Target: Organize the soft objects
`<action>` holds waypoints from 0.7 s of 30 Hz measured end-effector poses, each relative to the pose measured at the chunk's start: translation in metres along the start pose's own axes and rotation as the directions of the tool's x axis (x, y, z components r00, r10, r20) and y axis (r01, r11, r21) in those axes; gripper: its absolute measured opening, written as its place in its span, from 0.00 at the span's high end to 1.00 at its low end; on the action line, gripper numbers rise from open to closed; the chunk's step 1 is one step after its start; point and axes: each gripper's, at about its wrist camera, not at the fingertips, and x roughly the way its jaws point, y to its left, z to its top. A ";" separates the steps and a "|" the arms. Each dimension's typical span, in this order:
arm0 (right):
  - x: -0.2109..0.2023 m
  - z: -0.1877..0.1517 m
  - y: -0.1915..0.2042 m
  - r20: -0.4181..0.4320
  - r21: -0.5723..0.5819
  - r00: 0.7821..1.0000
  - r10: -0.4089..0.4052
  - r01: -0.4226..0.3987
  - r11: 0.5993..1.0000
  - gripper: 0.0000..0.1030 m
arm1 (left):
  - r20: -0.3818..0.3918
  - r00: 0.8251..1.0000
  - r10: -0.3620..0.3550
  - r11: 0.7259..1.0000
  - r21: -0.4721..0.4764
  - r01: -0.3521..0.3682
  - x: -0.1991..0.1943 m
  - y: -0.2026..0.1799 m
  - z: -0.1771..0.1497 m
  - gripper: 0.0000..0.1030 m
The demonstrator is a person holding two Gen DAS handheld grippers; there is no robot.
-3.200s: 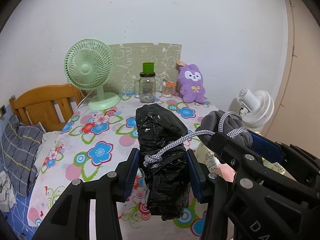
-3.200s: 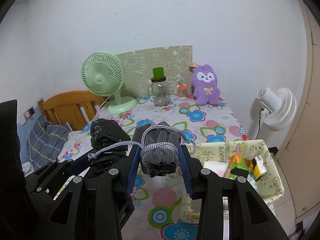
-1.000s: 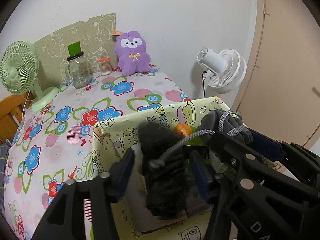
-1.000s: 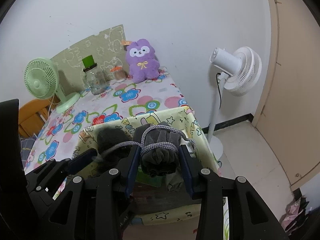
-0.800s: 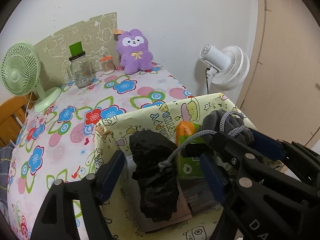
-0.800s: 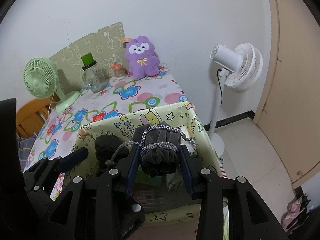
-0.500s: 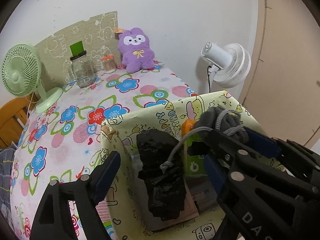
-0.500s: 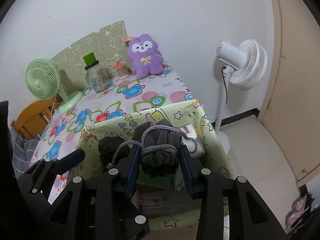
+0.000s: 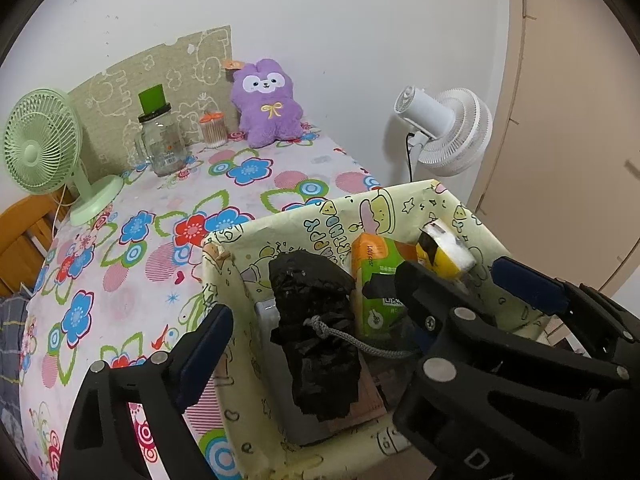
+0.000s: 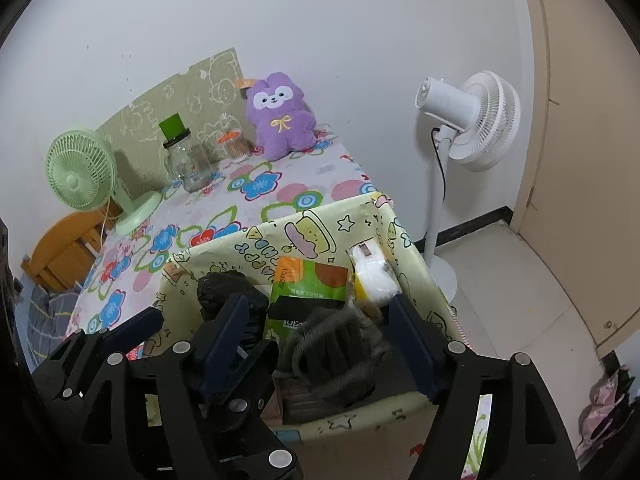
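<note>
A black crinkled bundle lies inside the yellow cartoon-print storage box, with a grey cord running from it to the right. My left gripper is open above it, jaws wide apart. In the right wrist view a grey soft bundle wrapped in cord lies in the same box. My right gripper is open around it, not gripping. The black bundle shows at the box's left.
The box also holds a green carton and a yellow-white packet. On the flowered table stand a green fan, a glass jar and a purple plush. A white floor fan stands to the right.
Both grippers carried their bundles from over the table to the box. The left opened first and dropped the black bundle in; the right has now opened and the grey bundle rests in the box.
</note>
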 end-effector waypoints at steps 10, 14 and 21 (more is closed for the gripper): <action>-0.027 -0.007 0.013 0.049 -0.030 0.999 0.002 -0.001 1.000 0.22 | 0.048 0.999 0.017 1.000 -0.014 -0.016 -0.027 0.007 -0.008 0.04; -0.038 -0.009 0.022 0.067 -0.045 0.998 0.012 -0.009 0.999 0.22 | 0.067 0.997 0.033 0.999 -0.027 -0.032 -0.039 0.014 -0.011 0.04; -0.056 -0.012 0.040 0.096 -0.084 0.995 0.030 -0.022 0.996 0.22 | 0.115 0.991 0.066 0.997 -0.042 -0.062 -0.064 0.027 -0.017 0.02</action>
